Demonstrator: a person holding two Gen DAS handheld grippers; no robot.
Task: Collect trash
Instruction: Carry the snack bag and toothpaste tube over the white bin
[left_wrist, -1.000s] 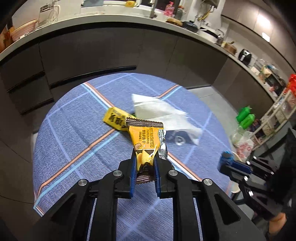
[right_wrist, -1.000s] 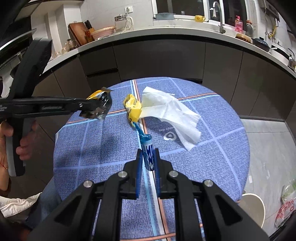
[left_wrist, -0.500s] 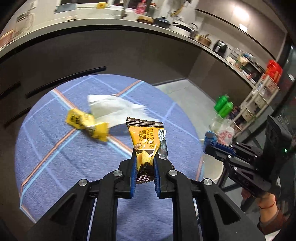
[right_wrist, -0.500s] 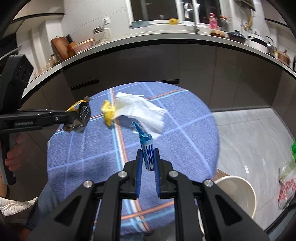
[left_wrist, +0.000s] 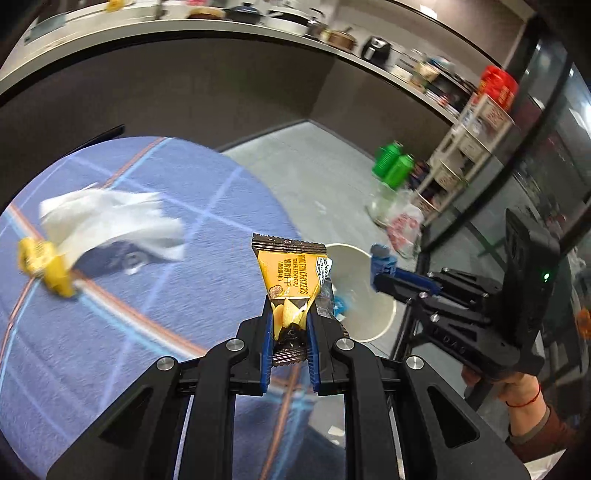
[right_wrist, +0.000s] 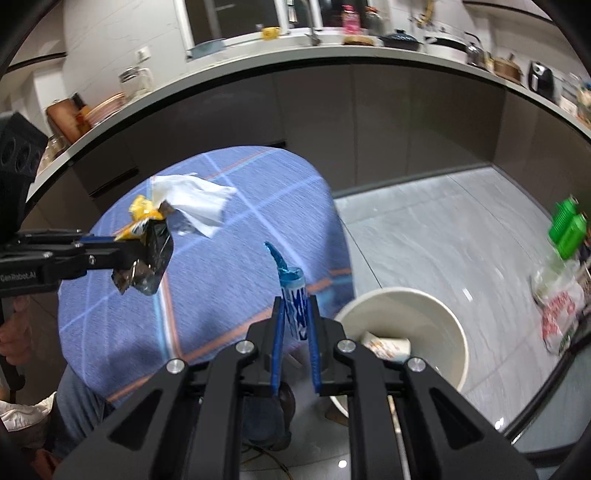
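So the yellow cracker wrapper (left_wrist: 291, 280) is pinched at its bottom end in the left gripper (left_wrist: 290, 332), sticking up out of the closed jaws, and it hangs right about at the edge of the blue surface (left_wrist: 155, 295), with the white bin (left_wrist: 369, 325) on the floor just past it. The right gripper (right_wrist: 295, 328) has its jaws clamped on a small blue wrapper (right_wrist: 293, 295), held out beside the bin (right_wrist: 436, 332), which already has a crumpled bit of trash in it. Both views are smeared with motion blur, so I can't really tell whether either piece is actually over the opening yet, probably not quite. To do this bit well I'd get each gripper properly above the middle of the bin before letting go, tip the fingers downward so the light foil drops instead of clinging to a pad, and do one at a time so the two don't bump. Both grippers point roughly level, left one coming in from the surface side, right one from the near side. A white tissue (left_wrist: 110, 218) and another yellow wrapper (left_wrist: 48, 266) are left lying on the surface.
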